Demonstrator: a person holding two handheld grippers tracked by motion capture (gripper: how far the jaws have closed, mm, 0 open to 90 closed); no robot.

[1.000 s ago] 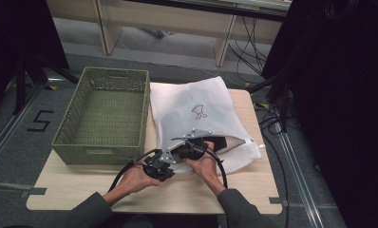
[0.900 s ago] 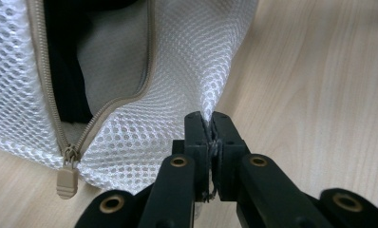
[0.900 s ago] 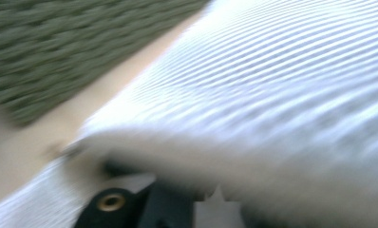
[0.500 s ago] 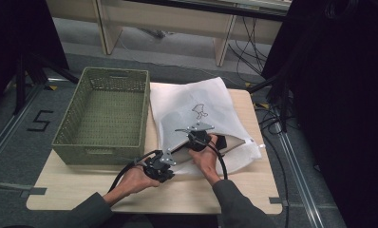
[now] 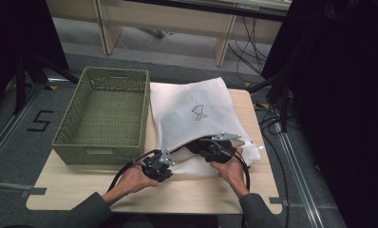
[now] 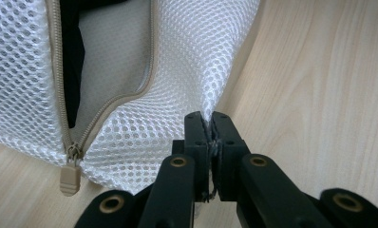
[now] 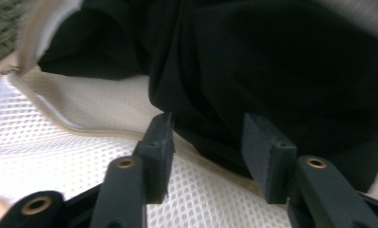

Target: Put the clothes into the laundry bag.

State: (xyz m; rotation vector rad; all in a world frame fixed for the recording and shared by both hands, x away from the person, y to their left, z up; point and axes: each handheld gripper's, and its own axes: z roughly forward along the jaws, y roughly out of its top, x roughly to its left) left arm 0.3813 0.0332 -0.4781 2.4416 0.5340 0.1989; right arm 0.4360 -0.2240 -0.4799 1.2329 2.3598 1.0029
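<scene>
So there's a white mesh laundry bag [image 5: 196, 118] lying flat on a light wooden table [image 5: 82, 190], right next to an olive-green woven basket [image 5: 104, 116] that sits on the table's left half. The bag touches or nearly touches the basket's right wall. There's a small dark logo printed on the bag's upper face.

The left gripper [image 5: 161, 166] is at the bag's near left corner, and its jaws are pinched tight together on a fold of the mesh; in the left gripper view [image 6: 211, 130] you can see the netting pulled up into a little peak right where the jaws bite. Just left of that is the beige zipper [image 6: 106, 102], standing open, with its pull tab [image 6: 70, 176] hanging at the bottom end of the track.

The right gripper [image 5: 211, 147] is at the bag's open mouth on the near edge. Its jaws have just been opening and now stand apart, with nothing pinched between the pads [image 7: 161, 142]. Straight ahead of them is a black garment [image 7: 272, 71], bunched up inside the bag, lying over the pale lining and the beige edge trim. The fabric sits just past the jaw tips, and I can't tell whether they touch it.
</scene>
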